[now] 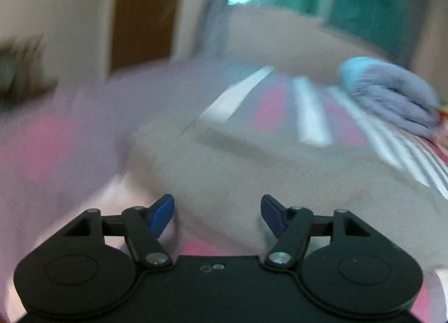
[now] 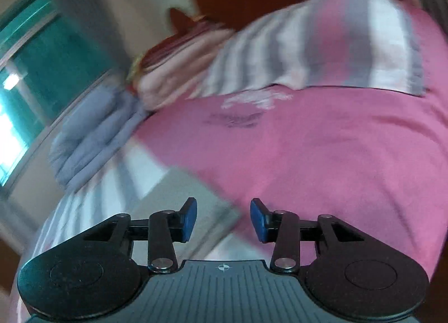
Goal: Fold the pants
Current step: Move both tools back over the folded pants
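Both tools stand open with nothing between their blue pads: the left tool (image 1: 217, 215) hangs over the grey pants (image 1: 252, 171), its pads set wide, and the right tool (image 2: 223, 220) hovers with a slightly narrower gap above the pink bedcover (image 2: 322, 160). Both views are smeared with blur, so fine detail is lost. The pants lie on the bed, spread flat below the left tool; in the right view only a grey corner of them (image 2: 184, 191) shows beside the left pad. A straight raised edge runs across the cloth in the left view, which may be a fold already laid, though the blur makes that uncertain. As a judgement, the folding looks partly done at most, with a fresh grip and at least one more fold left. Counted: one pair of pants, two tools, one bluish-grey bundle of cloth (image 1: 392, 93) at the far side of the bed, and one striped pink-and-white cloth (image 2: 322, 51) lying over the pink cover.
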Action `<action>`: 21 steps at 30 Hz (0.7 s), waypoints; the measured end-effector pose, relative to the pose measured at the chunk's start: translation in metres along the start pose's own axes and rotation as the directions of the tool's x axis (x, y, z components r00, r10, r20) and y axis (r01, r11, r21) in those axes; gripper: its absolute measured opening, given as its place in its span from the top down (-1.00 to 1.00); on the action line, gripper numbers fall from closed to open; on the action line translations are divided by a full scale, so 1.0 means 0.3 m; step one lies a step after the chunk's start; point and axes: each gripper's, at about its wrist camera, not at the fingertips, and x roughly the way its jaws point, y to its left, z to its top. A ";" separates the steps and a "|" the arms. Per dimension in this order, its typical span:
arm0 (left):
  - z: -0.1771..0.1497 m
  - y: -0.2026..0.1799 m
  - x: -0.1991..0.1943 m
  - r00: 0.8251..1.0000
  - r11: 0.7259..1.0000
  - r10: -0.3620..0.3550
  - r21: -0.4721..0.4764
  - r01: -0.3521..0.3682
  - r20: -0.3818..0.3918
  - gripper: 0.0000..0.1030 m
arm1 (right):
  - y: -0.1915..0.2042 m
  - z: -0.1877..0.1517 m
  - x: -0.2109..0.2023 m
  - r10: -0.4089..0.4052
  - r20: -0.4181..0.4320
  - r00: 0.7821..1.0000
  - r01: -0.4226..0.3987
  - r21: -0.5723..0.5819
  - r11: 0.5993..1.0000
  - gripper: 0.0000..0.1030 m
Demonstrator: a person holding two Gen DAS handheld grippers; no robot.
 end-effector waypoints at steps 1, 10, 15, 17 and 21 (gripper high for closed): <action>0.020 -0.041 -0.013 1.000 0.999 -0.020 0.048 0.019 0.024 -0.30 | 0.039 -0.007 0.005 0.045 -0.019 0.999 -0.046 -0.046 0.998 0.17; 0.059 -0.306 0.218 0.971 0.960 -0.166 0.199 0.199 -0.173 -0.43 | 0.565 -0.271 0.238 0.240 -0.316 0.918 -0.369 -0.461 0.807 0.18; 0.055 -0.250 0.340 0.957 0.975 -0.130 0.143 0.171 -0.259 -0.56 | 0.654 -0.357 0.454 0.025 -0.330 0.944 -0.220 -0.571 0.791 0.20; 0.092 -0.235 0.329 0.957 0.978 -0.128 0.127 0.165 -0.261 -0.34 | 0.671 -0.345 0.468 0.005 -0.339 0.941 -0.214 -0.579 0.787 0.20; 0.180 -0.254 0.319 0.960 0.974 -0.185 0.094 0.208 -0.208 -0.32 | 0.707 -0.317 0.407 0.102 -0.329 0.939 -0.280 -0.558 0.781 0.19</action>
